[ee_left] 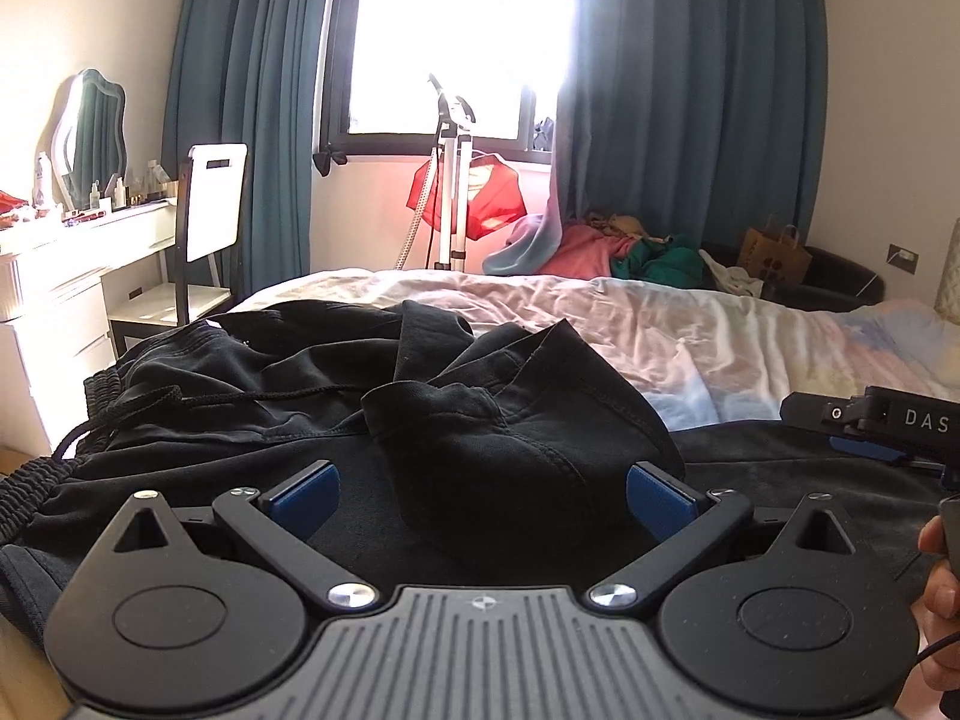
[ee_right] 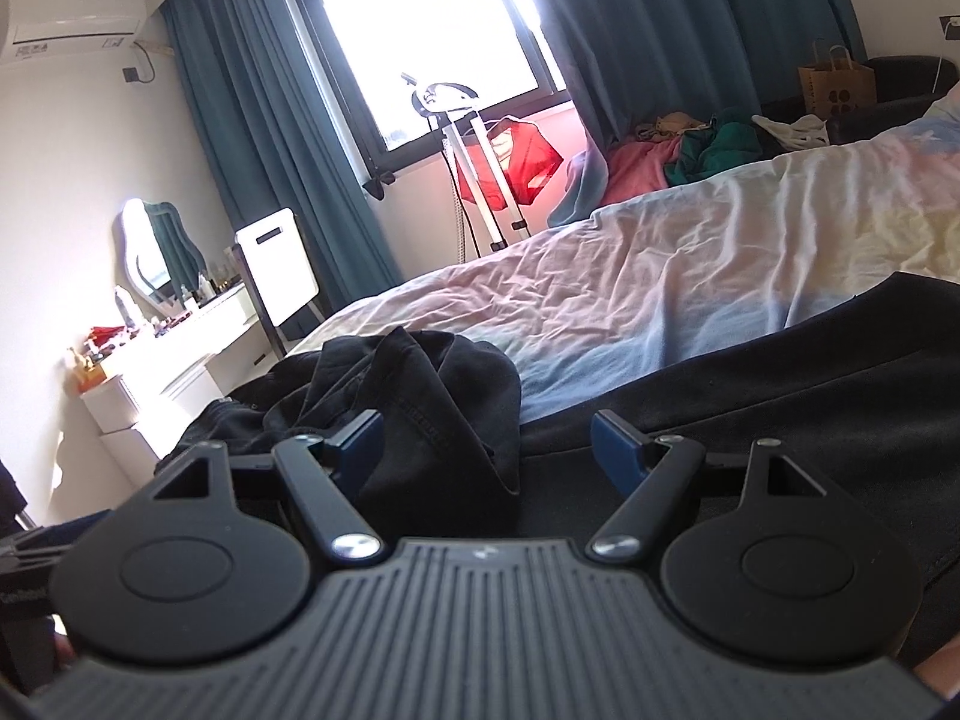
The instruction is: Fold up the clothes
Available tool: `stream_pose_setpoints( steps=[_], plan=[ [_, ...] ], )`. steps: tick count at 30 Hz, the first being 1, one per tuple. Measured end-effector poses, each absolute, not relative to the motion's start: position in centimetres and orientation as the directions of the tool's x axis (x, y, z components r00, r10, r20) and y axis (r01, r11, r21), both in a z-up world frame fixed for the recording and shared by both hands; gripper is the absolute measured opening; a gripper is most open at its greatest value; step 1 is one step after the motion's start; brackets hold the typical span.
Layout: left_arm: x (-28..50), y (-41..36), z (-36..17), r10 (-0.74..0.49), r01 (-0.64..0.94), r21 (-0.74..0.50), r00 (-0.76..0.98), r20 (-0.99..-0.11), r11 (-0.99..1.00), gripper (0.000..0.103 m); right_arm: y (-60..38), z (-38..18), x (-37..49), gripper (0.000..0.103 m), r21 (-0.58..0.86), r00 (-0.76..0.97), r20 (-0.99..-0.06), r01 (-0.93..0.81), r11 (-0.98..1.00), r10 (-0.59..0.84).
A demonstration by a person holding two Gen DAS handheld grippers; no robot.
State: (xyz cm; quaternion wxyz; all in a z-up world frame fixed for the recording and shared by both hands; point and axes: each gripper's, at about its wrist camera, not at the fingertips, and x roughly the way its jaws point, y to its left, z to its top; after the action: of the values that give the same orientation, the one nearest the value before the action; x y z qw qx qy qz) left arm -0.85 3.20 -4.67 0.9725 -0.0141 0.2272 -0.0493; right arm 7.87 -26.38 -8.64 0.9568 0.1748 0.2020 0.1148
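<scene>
Bunched black garment (ee_left: pixel 480 420) heaped between my left jaws (blocking straight ahead), bare bed sheet (ee_right: pixel 690 276) open beyond

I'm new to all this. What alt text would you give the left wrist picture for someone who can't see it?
The left tool is open, its blue pads either side of a raised fold of crumpled black clothes on a bed. The right tool pokes in from the right. Behind are teal curtains, a bright window and a white dressing table.

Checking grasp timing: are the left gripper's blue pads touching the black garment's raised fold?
Cannot tell. In the left wrist view the left gripper stands open around the black garment's fold, which hides one pad's inner face.
</scene>
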Motion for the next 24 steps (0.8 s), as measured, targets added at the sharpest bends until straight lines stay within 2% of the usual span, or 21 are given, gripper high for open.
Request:
stream_pose_setpoints(
  steps=[5, 9, 16, 21, 24],
  plan=[
    [-1.0, 2.9, -4.9, -0.104, 0.097, -0.039, 0.893, -0.437, 0.995, 0.103, -25.5, -8.4, 8.3, 0.078, 0.359, 0.89, -0.336, -0.181, 0.916, 0.308],
    [-0.7, 3.0, -5.4, -0.095, 0.088, -0.035, 0.889, -0.448, 0.995, 0.103, -25.0, -8.0, 11.2, 0.078, 0.399, 0.878, -0.331, -0.203, 0.894, 0.346],
    [0.8, 3.5, -7.1, -0.092, 0.06, -0.08, 0.859, -0.503, 0.995, 0.103, -26.3, -8.9, 19.0, 0.079, 0.573, 0.819, -0.3, -0.255, 0.779, 0.489],
    [2.2, 3.1, -8.5, -0.086, 0.053, -0.077, 0.843, -0.531, 0.996, 0.103, -27.3, -11.5, 24.1, 0.079, 0.689, 0.744, -0.239, -0.322, 0.649, 0.623],
    [3.2, 2.9, -9.5, -0.087, 0.053, -0.078, 0.833, -0.546, 0.996, 0.103, -26.4, -13.3, 27.2, 0.079, 0.731, 0.662, -0.244, -0.356, 0.583, 0.709]
  ],
)
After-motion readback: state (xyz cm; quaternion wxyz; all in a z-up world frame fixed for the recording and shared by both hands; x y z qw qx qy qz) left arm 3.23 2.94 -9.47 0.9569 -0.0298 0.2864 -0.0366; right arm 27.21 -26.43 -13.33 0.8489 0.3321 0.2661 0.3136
